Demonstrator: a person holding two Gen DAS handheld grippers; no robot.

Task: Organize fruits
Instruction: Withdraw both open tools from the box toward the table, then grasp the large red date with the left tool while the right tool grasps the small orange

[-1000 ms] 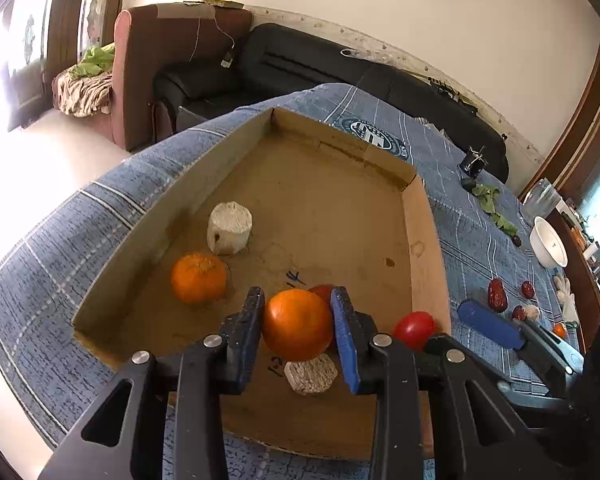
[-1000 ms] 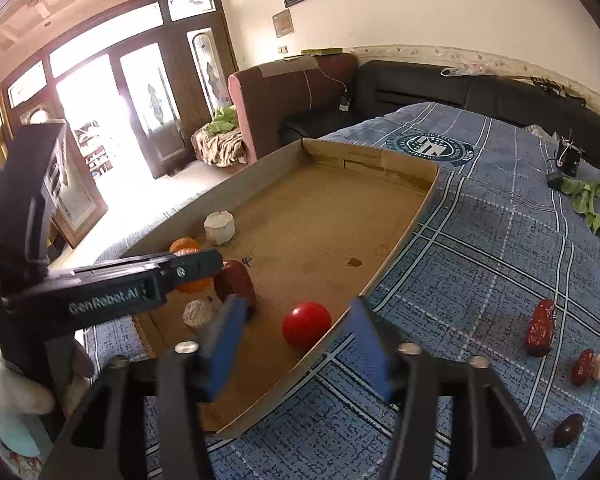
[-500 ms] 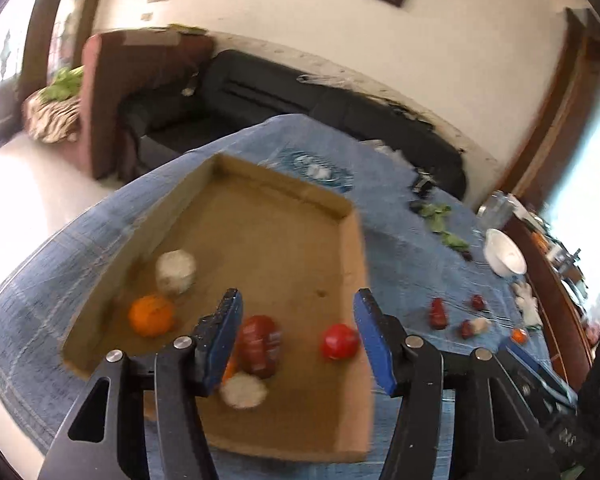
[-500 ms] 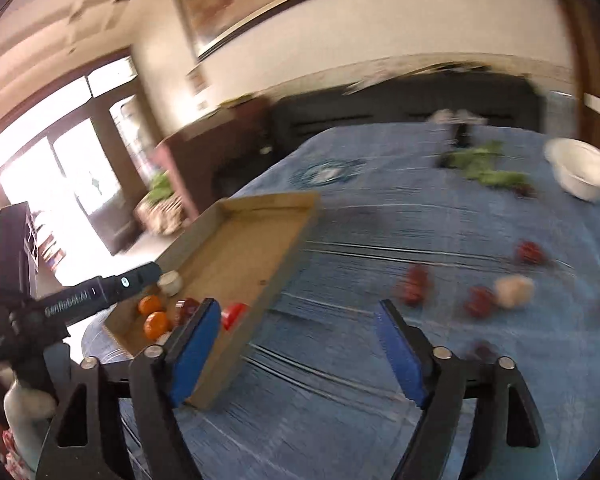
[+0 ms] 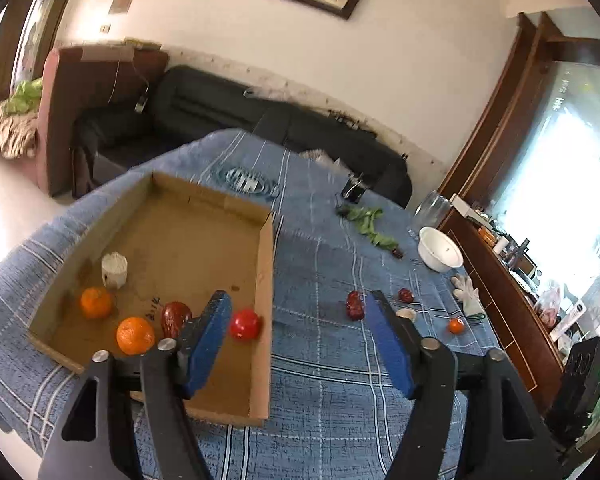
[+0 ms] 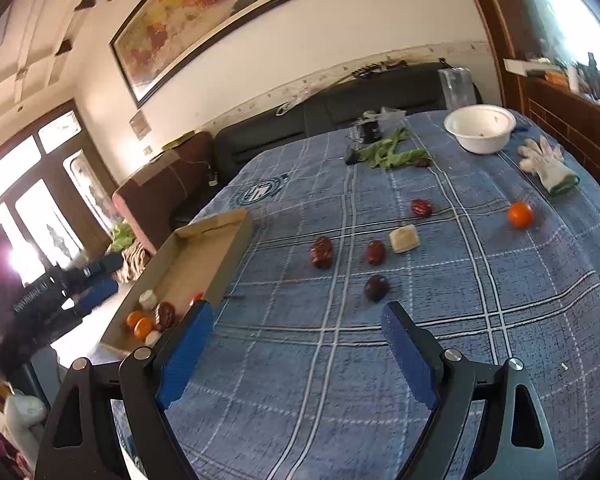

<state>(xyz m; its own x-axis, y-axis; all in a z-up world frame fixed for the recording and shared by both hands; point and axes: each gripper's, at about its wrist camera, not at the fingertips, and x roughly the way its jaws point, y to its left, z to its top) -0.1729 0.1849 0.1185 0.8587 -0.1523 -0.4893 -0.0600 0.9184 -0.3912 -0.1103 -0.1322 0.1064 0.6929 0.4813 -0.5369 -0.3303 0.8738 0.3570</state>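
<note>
Orange just released: the orange (image 5: 135, 335) lay in the cardboard tray (image 5: 265, 264), left of the left jaw tip; a second ago it had been clamped between those jaws.
Second orange: a smaller orange (image 5: 96, 302) sat beyond it, farther left, unmoved from a second ago.
Other tray contents: a red date (image 5: 175, 317) lay just left of the left jaw tip, a red tomato (image 5: 244, 323) just inside that tip, and a pale cylindrical piece (image 5: 114, 265) farther ahead to the left.
Left gripper: the left gripper (image 5: 299, 338) stood spread wide with nothing between its blue pads; compared with a second ago it had let go and drawn up and back, so the tray's right wall now ran between the jaws.
Loose fruit ahead of right gripper: beyond the open jaws lay a dark date (image 6: 376, 288), then two red dates (image 6: 321, 252) and (image 6: 375, 251), a pale cube (image 6: 404, 238), another date (image 6: 421, 207) and a small orange (image 6: 520, 214) far right.
Right gripper: the right gripper (image 6: 296, 340) was spread wide and empty; a second ago it had faced the tray and tomato, and it now pointed at the blue plaid cloth (image 6: 340, 380).
Surroundings: a white bowl (image 6: 480, 128), green leaves (image 6: 388, 150) and a white glove (image 6: 546, 164) lay at the far end.
</note>
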